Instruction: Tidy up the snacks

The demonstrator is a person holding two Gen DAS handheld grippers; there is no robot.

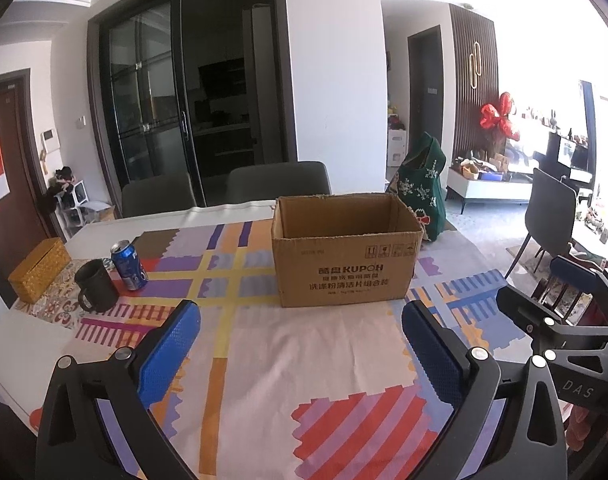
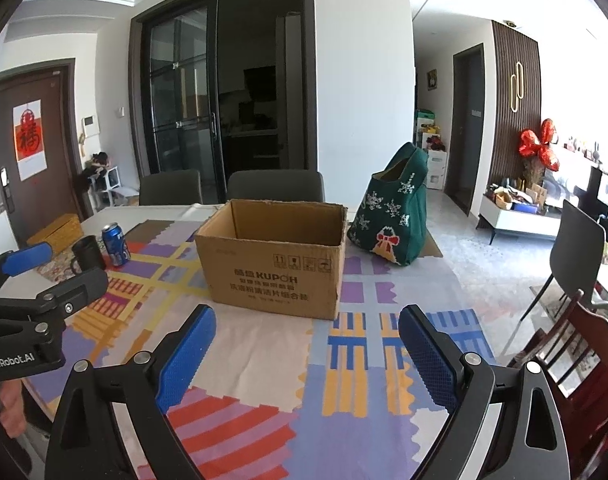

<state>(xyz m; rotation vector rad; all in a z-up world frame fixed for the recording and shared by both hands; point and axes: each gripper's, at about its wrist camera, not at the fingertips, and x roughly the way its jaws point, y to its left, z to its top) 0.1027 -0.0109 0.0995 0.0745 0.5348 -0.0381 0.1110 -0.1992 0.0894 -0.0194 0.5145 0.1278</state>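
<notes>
A: From the left wrist view, the left claw (image 1: 299, 344) is spread wide and empty above the near edge of the tabletop (image 1: 304, 360). The open cardboard box (image 1: 344, 276) stands mid-tabletop; the blue can (image 1: 128, 265) sits near the left edge, just beside a dark mug (image 1: 95, 286).

B: From the right wrist view, the right claw (image 2: 306, 350) is also spread, holding nothing. The green gift bag (image 2: 396, 216) stands by the far right corner, just beside the box (image 2: 271, 280).

A: No loose snacks show, so I'd guess they're in the bag. Steady its rim with one claw, reach in with the other, and pinch lightly so packets aren't crushed.
</notes>
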